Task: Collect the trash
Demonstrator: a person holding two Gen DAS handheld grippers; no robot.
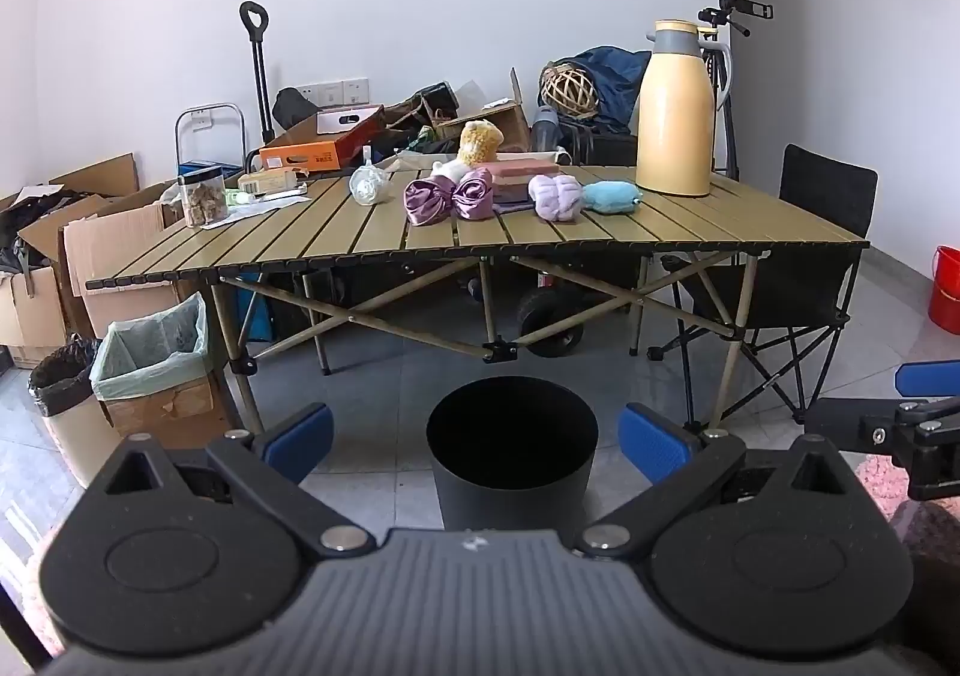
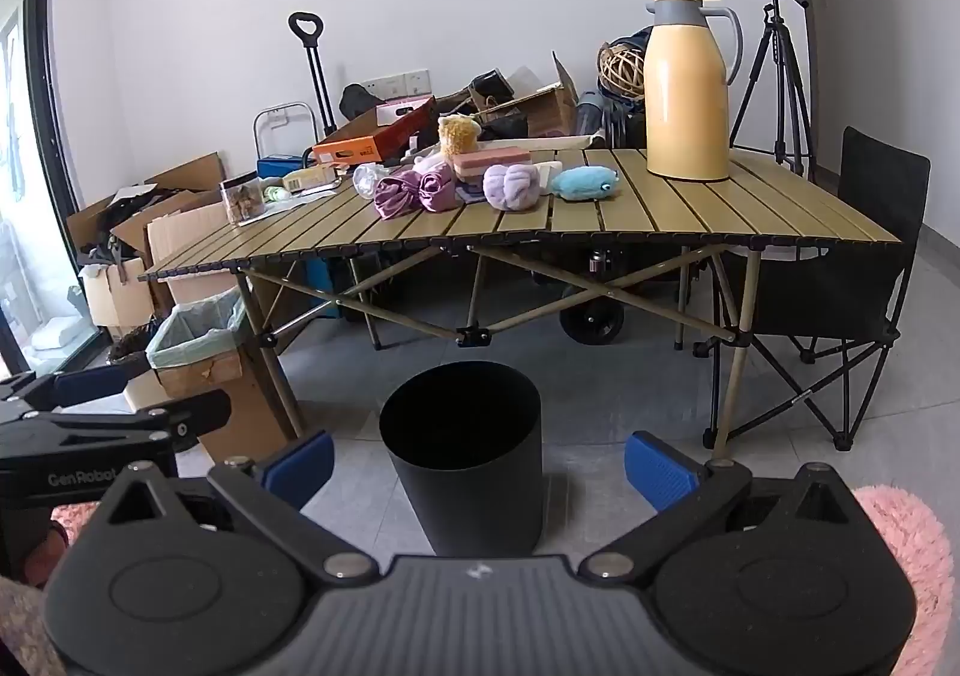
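Both grippers hang side by side above the tiled floor, tilted down toward a black bin (image 1: 512, 454) that stands in front of a slatted folding table (image 1: 690, 232); the left gripper (image 1: 477, 445) has its blue pads spread wide with nothing between them, the bin showing beyond the gap; the right gripper (image 2: 479, 463) is spread just as wide and holds nothing, the bin (image 2: 465, 466) again beyond its gap, a little left of centre; the bin looks dark inside and its contents cannot be made out; on the table a crumpled clear wrapper (image 1: 370, 185) lies toward the left, beside a purple satin bow (image 1: 447, 202); right of the bow sit a lilac plush (image 1: 557, 199) and a blue plush (image 1: 612, 196), touching each other; a tall yellow flask (image 1: 675, 111) stands upright near the right end; a clear jar (image 1: 203, 196) stands at the left end; a box lined with a green bag (image 1: 153, 352) sits on the floor by the left table leg; a black folding chair (image 1: 822, 256) stands at the right end.
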